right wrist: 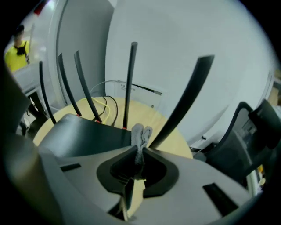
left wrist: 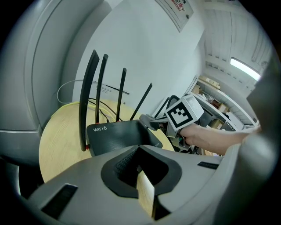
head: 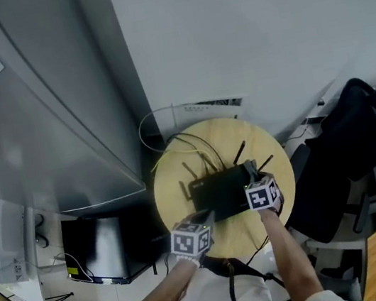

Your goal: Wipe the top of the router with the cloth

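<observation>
Router [head: 220,192]: black, flat-topped, lying at the middle of the round wooden table [head: 172,185]. Antennas [right wrist: 130,83] are standing up along its far edge and cables [head: 194,141] are trailing off behind.

Cloth [right wrist: 140,134]: grey, small, bunched. The right gripper [right wrist: 139,154] is pinching it, with a folded tuft sticking out past the jaw tips at the router's right end.

Left gripper [left wrist: 139,149]: jaws pressed together on nothing, hanging at the router's near-left corner, just beside the casing.

Step in hand: the cloth is being brought to the top at its right end. Judging by where the cloth is sitting, the wipe itself looks barely begun.

Next move: likely calling for laying the tuft flat on the lid and drawing it leftward, steering clear of the antennas. The left gripper may be needed to steady the casing against sliding.

Hard to make out:
- Whether the cloth is touching the lid.
- The cloth in the head view, where it is nearly lost behind the right gripper's body.
- How much cloth is hanging below the jaws, which is hidden.
- Any dust on the top, which is not showing.
</observation>
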The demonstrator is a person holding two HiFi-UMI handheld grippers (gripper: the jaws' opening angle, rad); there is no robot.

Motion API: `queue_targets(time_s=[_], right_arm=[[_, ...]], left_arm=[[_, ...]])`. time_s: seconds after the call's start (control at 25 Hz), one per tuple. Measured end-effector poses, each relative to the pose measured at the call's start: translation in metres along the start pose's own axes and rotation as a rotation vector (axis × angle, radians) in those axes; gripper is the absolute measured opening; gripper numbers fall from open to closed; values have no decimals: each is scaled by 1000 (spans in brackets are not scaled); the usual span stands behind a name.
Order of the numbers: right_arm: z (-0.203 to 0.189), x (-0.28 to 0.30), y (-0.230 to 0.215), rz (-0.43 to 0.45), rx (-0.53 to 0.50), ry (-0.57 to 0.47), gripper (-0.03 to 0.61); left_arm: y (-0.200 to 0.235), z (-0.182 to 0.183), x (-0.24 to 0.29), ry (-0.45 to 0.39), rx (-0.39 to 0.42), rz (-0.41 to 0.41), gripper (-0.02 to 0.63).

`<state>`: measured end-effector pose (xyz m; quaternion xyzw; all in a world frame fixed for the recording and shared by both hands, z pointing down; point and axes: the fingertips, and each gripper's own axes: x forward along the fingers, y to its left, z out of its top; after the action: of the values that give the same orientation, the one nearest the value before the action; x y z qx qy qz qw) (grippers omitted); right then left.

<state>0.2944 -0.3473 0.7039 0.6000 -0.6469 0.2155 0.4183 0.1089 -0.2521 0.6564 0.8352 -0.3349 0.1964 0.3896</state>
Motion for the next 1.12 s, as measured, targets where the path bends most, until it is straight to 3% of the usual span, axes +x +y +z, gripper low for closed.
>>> queue_targets(time_s=[0.16, 0.4, 0.64, 0.84, 1.12], right_arm=[[-13, -5, 0, -5, -25, 21, 37], [-22, -3, 23, 91, 22, 46, 37], [-10, -14, 80, 245, 40, 37, 37], [2, -25, 136, 370, -27, 29, 35], [15, -33, 189, 447, -114, 19, 36]], left_arm=[[1, 4, -3, -6, 11, 6, -2], [6, -5, -7, -1, -10, 26, -2], [17, -11, -14, -2, -17, 59, -2], [21, -15, -18, -5, -26, 80, -2], [34, -23, -26, -6, -46, 115, -2]])
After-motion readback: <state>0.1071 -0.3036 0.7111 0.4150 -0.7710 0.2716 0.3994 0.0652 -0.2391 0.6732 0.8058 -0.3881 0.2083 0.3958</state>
